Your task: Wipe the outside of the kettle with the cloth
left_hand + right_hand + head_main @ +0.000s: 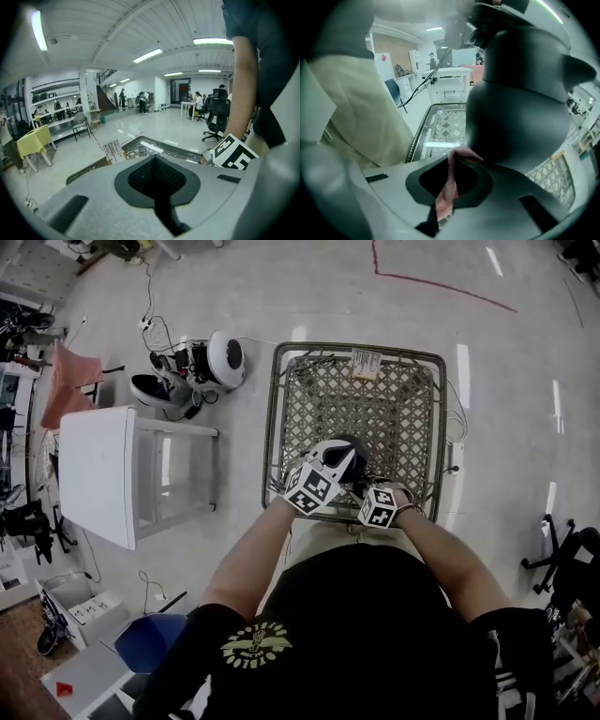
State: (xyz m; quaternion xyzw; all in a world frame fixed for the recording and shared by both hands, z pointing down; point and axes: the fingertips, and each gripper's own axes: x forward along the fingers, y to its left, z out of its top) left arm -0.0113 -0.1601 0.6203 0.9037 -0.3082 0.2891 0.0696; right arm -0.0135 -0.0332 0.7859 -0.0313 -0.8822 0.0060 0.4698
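Observation:
A dark kettle (352, 448) stands on the woven table top (412, 399), close to the near edge. In the right gripper view the kettle (520, 93) fills the upper right as a dark rounded body. My right gripper (457, 157) is shut on a pink cloth (449, 185), whose upper end lies against the kettle's lower side. In the head view the right gripper (368, 491) is just on the near side of the kettle. My left gripper (336, 465) is at the kettle's left side. Its jaws (155, 161) look shut, and I see nothing between them.
The table has a metal rim (272, 427). On the floor to the left are a white side table (94, 474), a white round appliance (225, 360) with cables, and a blue chair (150, 638). An office chair base (562, 563) is at the right.

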